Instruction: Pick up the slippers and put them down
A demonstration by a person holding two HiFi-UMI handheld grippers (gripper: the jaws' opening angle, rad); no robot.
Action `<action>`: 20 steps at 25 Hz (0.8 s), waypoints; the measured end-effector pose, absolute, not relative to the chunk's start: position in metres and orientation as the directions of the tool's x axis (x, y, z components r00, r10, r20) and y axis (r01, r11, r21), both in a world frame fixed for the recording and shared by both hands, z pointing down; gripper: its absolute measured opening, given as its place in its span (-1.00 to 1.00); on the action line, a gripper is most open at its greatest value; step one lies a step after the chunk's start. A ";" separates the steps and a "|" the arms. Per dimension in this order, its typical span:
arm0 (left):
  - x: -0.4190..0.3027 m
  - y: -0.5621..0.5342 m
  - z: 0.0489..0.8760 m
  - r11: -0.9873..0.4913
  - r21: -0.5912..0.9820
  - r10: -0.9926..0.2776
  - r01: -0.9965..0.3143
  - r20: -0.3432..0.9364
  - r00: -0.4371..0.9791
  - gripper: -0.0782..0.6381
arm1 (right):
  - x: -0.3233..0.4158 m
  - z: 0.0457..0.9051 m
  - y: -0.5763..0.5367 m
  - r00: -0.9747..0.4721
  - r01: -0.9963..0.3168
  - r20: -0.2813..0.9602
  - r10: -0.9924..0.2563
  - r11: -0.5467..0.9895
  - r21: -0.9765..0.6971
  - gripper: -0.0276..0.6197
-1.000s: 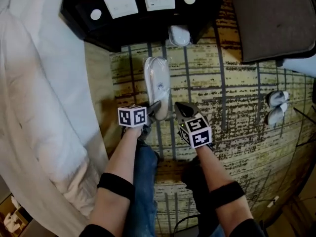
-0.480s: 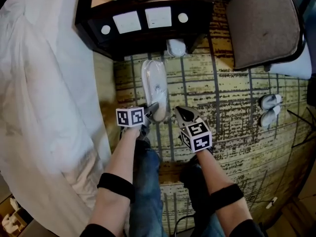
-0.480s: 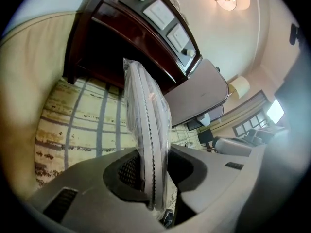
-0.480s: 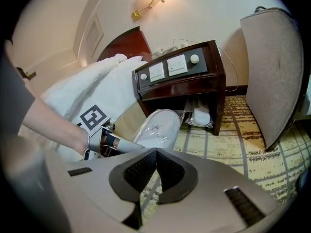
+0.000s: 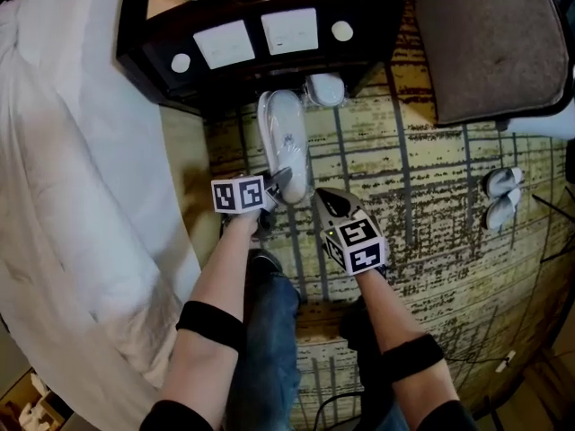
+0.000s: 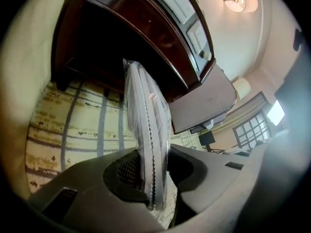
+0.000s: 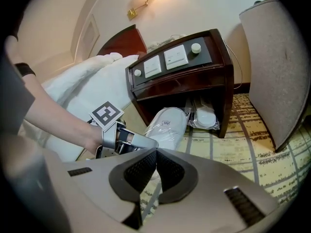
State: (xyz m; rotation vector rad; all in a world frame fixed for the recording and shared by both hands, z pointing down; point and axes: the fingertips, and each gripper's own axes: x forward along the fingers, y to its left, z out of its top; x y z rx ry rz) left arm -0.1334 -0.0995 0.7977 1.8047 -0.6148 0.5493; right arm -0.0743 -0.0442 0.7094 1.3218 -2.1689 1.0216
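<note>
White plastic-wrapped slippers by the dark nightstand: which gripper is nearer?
Left. The left gripper is clamped on the near end of the white plastic-wrapped slippers; the right gripper hangs shut and empty beside them, apart.

Wrapped slipper (image 5: 284, 137): carried toward 12 o'clock in the head view, its toe now at the nightstand's (image 5: 260, 7) lower front edge, where a strip of carpet (image 5: 431, 205) lay between them before. Left gripper (image 5: 281, 180): advanced with it toward 12 o'clock. Right gripper (image 5: 320, 195): likewise nearer the second wrapped slipper (image 5: 325, 89) at its 12 o'clock.
</note>
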 end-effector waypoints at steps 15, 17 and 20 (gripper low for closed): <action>-0.133 -0.257 0.832 -0.290 0.709 -0.272 -0.643 0.583 0.765 -0.48 | -0.062 0.756 -0.108 -0.441 -0.894 0.610 -0.658 0.264 -0.362 -0.91; -0.134 -0.274 0.835 -0.265 0.722 -0.315 -0.640 0.562 0.765 -0.48 | -0.061 0.764 -0.108 -0.442 -0.894 0.609 -0.658 0.269 -0.358 -0.91; -0.139 -0.295 0.837 -0.217 0.746 -0.382 -0.629 0.528 0.758 -0.48 | -0.061 0.776 -0.106 -0.442 -0.895 0.610 -0.657 0.272 -0.354 -0.91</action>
